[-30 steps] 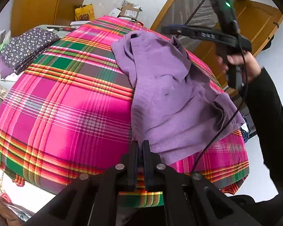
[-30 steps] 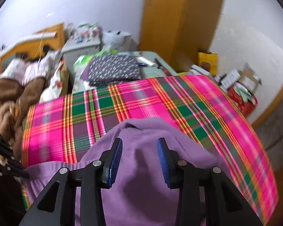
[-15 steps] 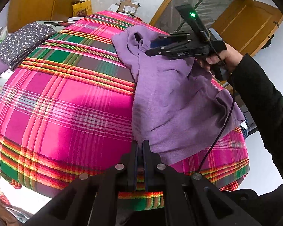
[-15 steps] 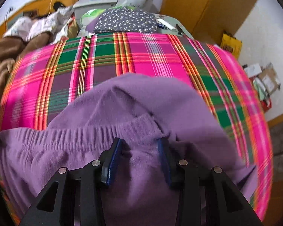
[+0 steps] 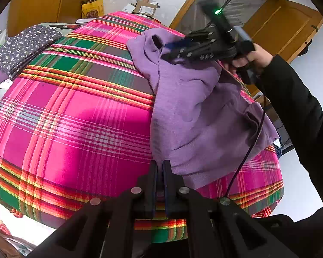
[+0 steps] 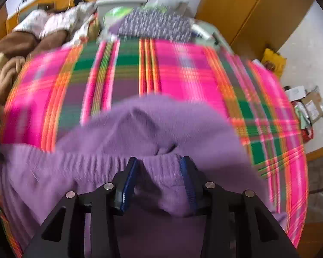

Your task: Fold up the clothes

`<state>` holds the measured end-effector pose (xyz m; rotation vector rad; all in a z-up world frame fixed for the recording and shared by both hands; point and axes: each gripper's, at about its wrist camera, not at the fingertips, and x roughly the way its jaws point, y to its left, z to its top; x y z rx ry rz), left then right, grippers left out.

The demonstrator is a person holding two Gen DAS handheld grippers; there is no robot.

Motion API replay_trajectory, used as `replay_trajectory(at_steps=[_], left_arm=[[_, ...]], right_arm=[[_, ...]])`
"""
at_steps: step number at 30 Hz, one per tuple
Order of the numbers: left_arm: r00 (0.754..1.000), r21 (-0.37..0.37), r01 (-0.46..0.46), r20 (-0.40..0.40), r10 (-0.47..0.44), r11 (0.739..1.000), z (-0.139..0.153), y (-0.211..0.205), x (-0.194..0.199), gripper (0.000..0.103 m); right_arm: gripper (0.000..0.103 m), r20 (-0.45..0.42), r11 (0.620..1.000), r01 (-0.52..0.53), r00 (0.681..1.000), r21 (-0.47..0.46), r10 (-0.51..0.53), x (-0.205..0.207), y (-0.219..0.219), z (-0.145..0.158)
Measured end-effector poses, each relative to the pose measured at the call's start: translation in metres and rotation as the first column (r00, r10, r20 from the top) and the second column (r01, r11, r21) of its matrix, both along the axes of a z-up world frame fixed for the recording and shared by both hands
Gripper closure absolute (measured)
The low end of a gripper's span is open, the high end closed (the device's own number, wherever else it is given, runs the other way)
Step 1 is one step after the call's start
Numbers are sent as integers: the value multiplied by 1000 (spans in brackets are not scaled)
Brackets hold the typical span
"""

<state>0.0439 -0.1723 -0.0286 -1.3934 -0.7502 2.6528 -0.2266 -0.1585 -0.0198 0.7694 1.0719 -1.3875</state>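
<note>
Your purple sweater [image 5: 196, 111] is lying lengthwise along the plaid blanket [image 5: 75, 111], near end toward you. Left gripper [image 5: 159, 167] is pinching its near edge, jaws together. Right gripper [image 6: 159, 172] is straddling the ribbed band, jaws apart; only its view is showing this.

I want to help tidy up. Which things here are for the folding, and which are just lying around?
For the folding:
- purple sweater
- left tongs, shut on its near edge
- right tongs, open around its ribbed hem
- plaid blanket underneath

Just lying around:
- folded dotted cloth
- yellow packet
- cardboard box
- brown blanket
</note>
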Motion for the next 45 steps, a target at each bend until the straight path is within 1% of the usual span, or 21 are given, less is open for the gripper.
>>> replay_trajectory(at_steps=[2,5,7,9,12,13,14,15,16,17,18,20,24,27,29,31,34,36,39,43,45], left_arm=[[1000,-1,4,0,-4,1000,0,0,0,98],[1000,-3,12,1,-12,1000,0,-1,-1,97],[1000,-3,14,2,-14,1000,0,-1,-1,97],[1000,-2,14,2,-14,1000,0,-1,-1,97],[1000,-3,10,7,-9,1000,0,-1,-2,96],[1000,-3,8,9,-8,1000,0,-1,-2,96],[1000,-5,7,11,-6,1000,0,-1,-2,96],[1000,-9,5,13,-5,1000,0,0,-3,96],[1000,-14,7,14,-7,1000,1,1,-3,96],[1000,-20,10,15,-10,1000,1,2,-4,96],[1000,-28,12,15,-12,1000,1,3,-5,96],[1000,-50,17,15,-16,999,3,6,-6,96],[1000,-110,18,3,-18,994,8,14,-6,97],[1000,-156,14,-19,-17,988,15,21,-8,98],[999,-176,14,-34,-20,984,21,23,-10,99],[998,-201,20,-53,-31,979,30,28,-16,99],[995,-226,40,-82,-60,973,42,37,-26,99],[992,-244,52,-101,-79,968,49,43,-32,99],[986,-270,70,-129,-108,960,61,53,-42,99],[973,-297,117,-158,-170,948,75,73,-64,99],[961,-304,150,-176,-211,941,84,88,-78,99]], right_arm=[[58,43,1000,15,999,-7,-15,-10,0,-3],[56,50,1000,1,999,5,-1,-14,-1,-3],[48,57,1000,1,998,21,-3,-18,-4,-4],[43,67,999,6,998,38,-8,-20,-6,-5],[43,146,998,42,988,50,-49,-28,-5,-7],[49,172,997,57,983,51,-65,-30,-3,-7],[55,176,998,53,983,37,-59,-27,-1,-7],[66,179,999,49,982,23,-52,-23,0,-7],[79,148,999,47,988,3,-47,-16,4,-5],[85,129,999,52,990,-9,-50,-11,7,-3],[88,107,998,57,993,-22,-54,-7,10,-1],[89,63,996,71,996,-59,-67,2,18,6],[90,21,972,132,991,-192,-130,8,40,37],[91,-4,936,170,984,-307,-180,12,60,69],[92,-29,913,189,976,-363,-214,18,72,85],[92,-45,877,215,965,-429,-258,22,93,104],[92,-59,830,254,944,-497,-325,31,109,122],[92,-50,801,288,929,-525,-367,31,120,132],[93,-31,742,350,894,-572,-446,24,148,142],[93,-4,658,426,838,-620,-546,16,183,152],[93,-2,601,465,790,-650,-613,11,207,161]])
